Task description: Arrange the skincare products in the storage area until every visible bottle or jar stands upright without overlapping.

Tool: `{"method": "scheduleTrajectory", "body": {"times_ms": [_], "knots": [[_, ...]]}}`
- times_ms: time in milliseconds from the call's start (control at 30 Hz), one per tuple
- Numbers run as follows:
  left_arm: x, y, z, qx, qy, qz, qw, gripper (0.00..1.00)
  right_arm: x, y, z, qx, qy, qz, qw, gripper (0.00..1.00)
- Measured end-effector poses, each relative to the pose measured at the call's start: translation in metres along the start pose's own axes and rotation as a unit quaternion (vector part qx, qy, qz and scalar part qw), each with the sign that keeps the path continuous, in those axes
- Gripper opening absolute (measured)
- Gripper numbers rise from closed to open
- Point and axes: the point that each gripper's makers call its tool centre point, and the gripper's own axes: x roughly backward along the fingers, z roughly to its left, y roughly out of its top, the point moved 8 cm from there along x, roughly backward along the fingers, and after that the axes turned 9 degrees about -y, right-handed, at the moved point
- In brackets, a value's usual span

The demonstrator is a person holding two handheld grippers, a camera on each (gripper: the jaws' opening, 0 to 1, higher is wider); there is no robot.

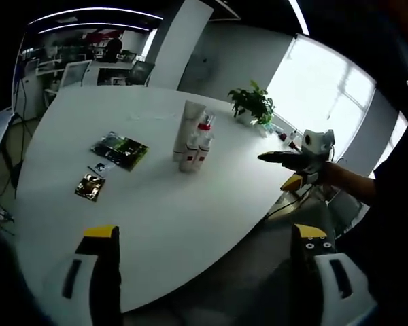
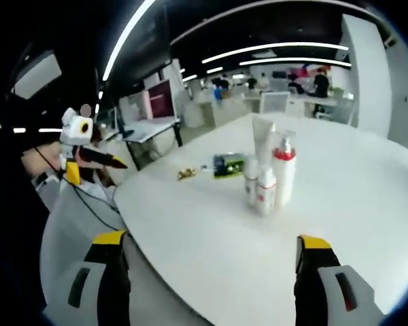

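Hovering short of the tabletop [image 1: 170,224], both tools wide and carrying nothing.

From the left gripper view, the left tool [image 1: 207,261] hangs at the near edge with jaws spread, while the skincare bottles [image 1: 194,146] stand upright in a tight cluster mid-table, a dark green packet [image 1: 120,151] and a gold sachet [image 1: 90,187] lying flat well to their left; the right tool [image 1: 296,161] waits off the far side. From the right gripper view, the right tool [image 2: 211,268] is likewise spread, bottles [image 2: 268,173] ahead, touching or nearly so. I'd approach slowly, grip one bottle low, and ease it apart from its neighbours without tipping them.
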Motion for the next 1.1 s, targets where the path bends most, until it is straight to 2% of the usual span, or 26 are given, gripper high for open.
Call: {"method": "scheduleTrajectory", "body": {"times_ms": [200, 367, 700, 933, 1100], "knots": [[0.007, 0.004, 0.001, -0.003, 0.005, -0.006, 1.0, 0.99, 0.011, 0.0, 0.002, -0.026, -0.011, -0.011, 0.9995, 0.99], [0.01, 0.006, 0.003, -0.002, 0.011, -0.015, 0.9998, 0.99, 0.013, 0.0, 0.002, -0.03, -0.019, -0.013, 0.9993, 0.99], [0.01, 0.0, 0.008, 0.001, 0.012, -0.002, 0.9999, 0.99, 0.012, -0.01, 0.004, -0.042, -0.024, 0.003, 0.9988, 0.99], [0.005, 0.001, 0.011, -0.001, 0.011, -0.002, 0.9999, 0.98, 0.012, -0.011, 0.0, -0.046, -0.03, 0.005, 0.9985, 0.99], [-0.001, 0.003, 0.015, -0.002, 0.011, 0.012, 0.9999, 0.98, 0.013, -0.015, -0.003, -0.055, -0.036, 0.005, 0.9978, 0.99]]}}
